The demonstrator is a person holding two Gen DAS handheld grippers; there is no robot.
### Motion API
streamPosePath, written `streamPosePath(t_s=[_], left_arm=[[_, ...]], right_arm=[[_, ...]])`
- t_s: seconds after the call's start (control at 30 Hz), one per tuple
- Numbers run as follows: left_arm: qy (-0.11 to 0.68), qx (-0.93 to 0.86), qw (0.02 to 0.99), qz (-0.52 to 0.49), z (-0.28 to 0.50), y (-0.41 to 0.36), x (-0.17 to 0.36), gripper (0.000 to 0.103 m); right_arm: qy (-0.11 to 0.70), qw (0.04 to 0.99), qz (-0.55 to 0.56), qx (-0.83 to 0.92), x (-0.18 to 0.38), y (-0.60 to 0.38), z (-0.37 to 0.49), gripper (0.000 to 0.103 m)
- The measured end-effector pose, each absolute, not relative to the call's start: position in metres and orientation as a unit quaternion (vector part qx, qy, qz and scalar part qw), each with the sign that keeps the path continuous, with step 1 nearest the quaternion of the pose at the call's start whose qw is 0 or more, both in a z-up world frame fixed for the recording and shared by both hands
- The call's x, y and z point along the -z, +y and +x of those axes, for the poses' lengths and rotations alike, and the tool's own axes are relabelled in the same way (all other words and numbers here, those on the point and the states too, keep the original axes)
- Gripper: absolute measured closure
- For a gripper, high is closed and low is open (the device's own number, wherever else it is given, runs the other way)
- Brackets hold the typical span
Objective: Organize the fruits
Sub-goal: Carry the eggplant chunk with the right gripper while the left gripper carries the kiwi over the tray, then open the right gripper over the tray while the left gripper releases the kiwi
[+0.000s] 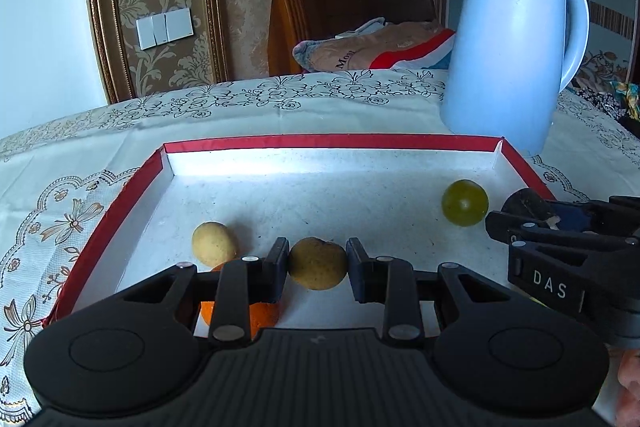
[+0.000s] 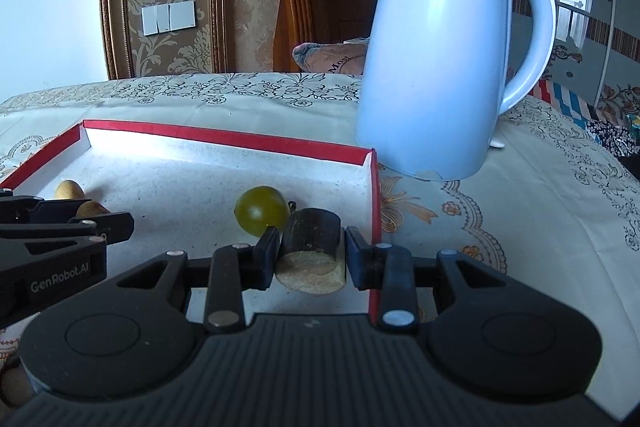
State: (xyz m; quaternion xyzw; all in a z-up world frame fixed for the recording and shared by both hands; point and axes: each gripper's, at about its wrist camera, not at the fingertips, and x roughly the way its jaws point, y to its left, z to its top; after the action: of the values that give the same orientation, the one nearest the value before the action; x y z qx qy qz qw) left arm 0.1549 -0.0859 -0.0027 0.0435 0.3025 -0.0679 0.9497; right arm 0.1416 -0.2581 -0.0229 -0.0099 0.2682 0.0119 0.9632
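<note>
The landmark for all positions is the red-rimmed tray, which rests on a counter covered by a floral-print cloth.

Left claw: the jaws are closed to a narrow gap and clamp a yellow-brown round fruit. One pad presses on each side of the fruit. The claw holds this fruit over the near part of the tray, left of the tray's centre.

Right claw: the jaws are likewise closed to a narrow gap and clamp a short dark cylindrical piece with a pale, grainy cut face turned toward the camera. The pads contact both sides of the piece. The claw holds it just inside the tray's right wall. What kind of fruit this piece is cannot be told.

Contents of the tray floor:
- A green round fruit lies near the right wall, just beyond the right claw.
- A pale yellow oval fruit lies in the near left area, just beyond the left claw.
- An orange fruit lies nearest the front edge, partly hidden under the left claw's linkage.

Outside the tray, a light blue electric kettle stands upright on the counter just beyond the tray's far right corner.
</note>
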Motion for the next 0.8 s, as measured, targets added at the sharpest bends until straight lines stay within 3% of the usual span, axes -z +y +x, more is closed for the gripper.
streamPosePath(t_s=[0.17,0.33,0.4,0.6,0.7,0.73,0.77,0.8], left_arm=[[0.300,0.069,0.950,0.042,0.154,-0.085,0.001,0.073],[0.298,0.073,0.951,0.041,0.152,-0.084,0.002,0.073],[0.295,0.074,0.952,0.041,0.151,-0.083,0.003,0.073],[0.277,0.057,0.959,0.034,0.145,-0.076,0.000,0.071],[0.261,0.055,0.963,0.032,0.139,-0.073,-0.004,0.056],[0.253,0.051,0.966,0.029,0.137,-0.072,-0.005,0.043],[0.243,0.045,0.969,0.028,0.133,-0.071,-0.006,0.035],[0.231,0.041,0.972,0.031,0.130,-0.070,-0.008,0.034]], right_arm=[[0.270,0.963,0.004,-0.011,0.023,-0.260,0.140,0.072],[0.266,0.964,0.010,-0.018,0.022,-0.261,0.137,0.067],[0.257,0.966,0.011,-0.015,0.021,-0.261,0.134,0.051],[0.248,0.968,0.022,-0.034,0.018,-0.262,0.126,0.037],[0.232,0.971,0.024,-0.043,0.016,-0.261,0.117,0.026],[0.226,0.973,0.025,-0.045,0.016,-0.261,0.114,0.024],[0.217,0.975,0.024,-0.036,0.015,-0.261,0.111,0.014],[0.205,0.978,0.024,-0.023,0.014,-0.261,0.107,0.004]])
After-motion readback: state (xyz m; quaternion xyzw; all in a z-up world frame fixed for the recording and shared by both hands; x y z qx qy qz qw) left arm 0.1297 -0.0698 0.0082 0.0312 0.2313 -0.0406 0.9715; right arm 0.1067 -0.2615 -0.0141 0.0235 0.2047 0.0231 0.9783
